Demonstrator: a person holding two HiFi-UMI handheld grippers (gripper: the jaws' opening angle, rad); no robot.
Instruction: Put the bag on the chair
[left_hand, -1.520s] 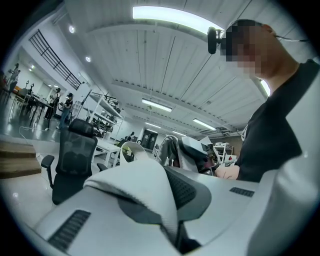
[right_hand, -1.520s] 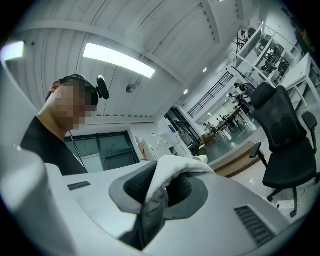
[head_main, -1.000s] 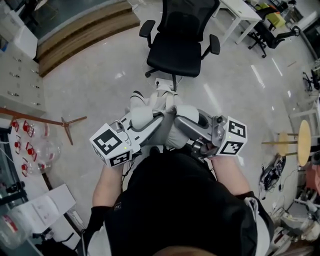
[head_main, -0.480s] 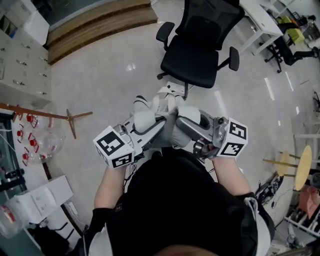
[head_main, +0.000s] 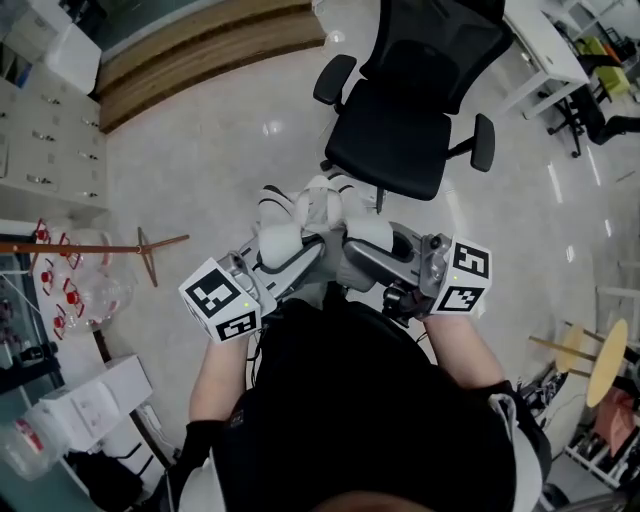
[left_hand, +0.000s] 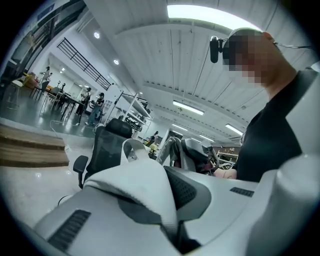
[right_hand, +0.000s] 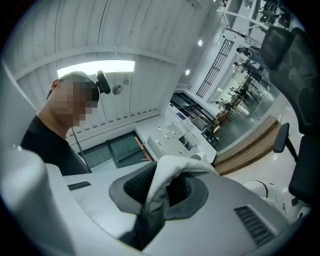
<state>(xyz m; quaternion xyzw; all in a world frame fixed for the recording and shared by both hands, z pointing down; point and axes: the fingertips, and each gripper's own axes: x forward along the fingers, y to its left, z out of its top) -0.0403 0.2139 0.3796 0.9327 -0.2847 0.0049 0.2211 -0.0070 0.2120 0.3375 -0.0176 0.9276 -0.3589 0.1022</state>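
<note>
Carrying the bag over to the chair is the step right now, I think. The bag is white and soft. It hangs in the air between the two claws, just in front of the person's body. It is above the floor and near the front of the black chair, but not on it yet.

The left claw is pinched all the way shut on a fold of the bag's white cloth. The right claw is closed on another white bit of the bag, maybe a strap, and the cloth fills the small gap between its jaws.

To do this well, both claws should grip hard until the bag is right over the seat. They should move together, side by side, so the bag does not get pulled or twisted. The chair has an arm on each side, so the bag should come in from the front and go between them. It looks like the kind of chair that rolls and spins, so a bump could push it away. Lower the bag gently onto the middle of the seat. Open the claws only when the seat is holding it up.
</note>
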